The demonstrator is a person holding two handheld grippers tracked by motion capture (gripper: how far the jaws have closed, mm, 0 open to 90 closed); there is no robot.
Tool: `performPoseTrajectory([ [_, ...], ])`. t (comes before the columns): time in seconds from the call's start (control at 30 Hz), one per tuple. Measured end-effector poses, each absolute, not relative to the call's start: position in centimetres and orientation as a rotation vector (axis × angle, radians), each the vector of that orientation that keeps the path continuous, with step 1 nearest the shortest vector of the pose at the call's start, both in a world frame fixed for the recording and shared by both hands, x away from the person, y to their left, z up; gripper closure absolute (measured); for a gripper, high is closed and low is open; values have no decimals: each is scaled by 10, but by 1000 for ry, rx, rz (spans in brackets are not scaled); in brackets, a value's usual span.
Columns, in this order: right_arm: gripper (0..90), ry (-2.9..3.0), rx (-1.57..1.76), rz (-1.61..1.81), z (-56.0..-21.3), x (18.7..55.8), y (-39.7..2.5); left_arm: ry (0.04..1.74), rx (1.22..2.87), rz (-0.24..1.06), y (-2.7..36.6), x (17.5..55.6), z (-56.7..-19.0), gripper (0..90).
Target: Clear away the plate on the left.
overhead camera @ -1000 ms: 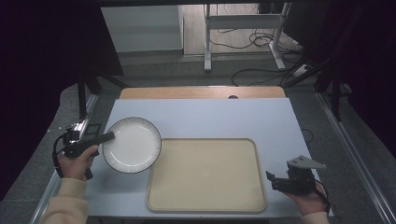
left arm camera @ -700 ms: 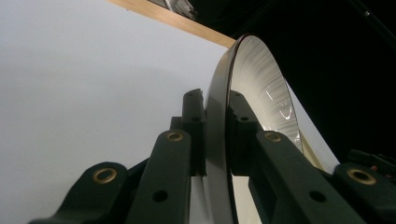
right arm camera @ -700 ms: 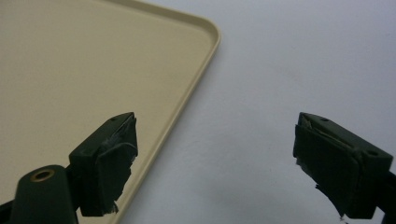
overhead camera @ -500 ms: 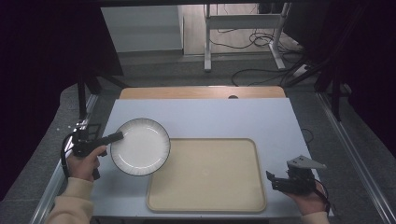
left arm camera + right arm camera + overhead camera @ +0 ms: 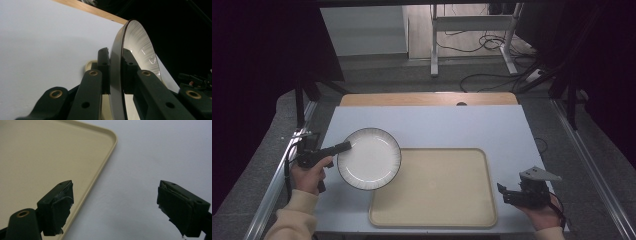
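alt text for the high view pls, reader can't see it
From above, the left tongs grip the rim of a white plate, held partly over the corner of a bare beige tray on a pale table. The right tongs sit open by the tray's right edge, holding nothing.

- the left gripper (image 5: 343, 146) carried the plate (image 5: 369, 159) rightward across the surface (image 5: 437, 125), away from its left edge.
- the plate, which a second ago lay wholly left of the tray (image 5: 437, 190), came to overlap the tray's upper left corner.
- the person's left hand (image 5: 309, 172) and sleeve (image 5: 292, 217) followed, shifting toward the tray.
- the plate also came slightly nearer the person's side of the surface.
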State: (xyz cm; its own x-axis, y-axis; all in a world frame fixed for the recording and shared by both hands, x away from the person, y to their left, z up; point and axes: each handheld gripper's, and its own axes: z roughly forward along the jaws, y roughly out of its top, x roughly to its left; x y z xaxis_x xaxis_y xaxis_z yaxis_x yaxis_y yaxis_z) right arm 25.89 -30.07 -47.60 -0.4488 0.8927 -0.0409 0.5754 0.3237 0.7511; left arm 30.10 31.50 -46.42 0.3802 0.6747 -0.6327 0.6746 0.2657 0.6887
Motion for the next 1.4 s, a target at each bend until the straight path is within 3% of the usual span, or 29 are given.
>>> performPoseTrajectory([
  [1.4, 145, 2131, 1305, 954, -474, 259, -304, 1224, 1484, -92, 251, 323, -460, 812],
])
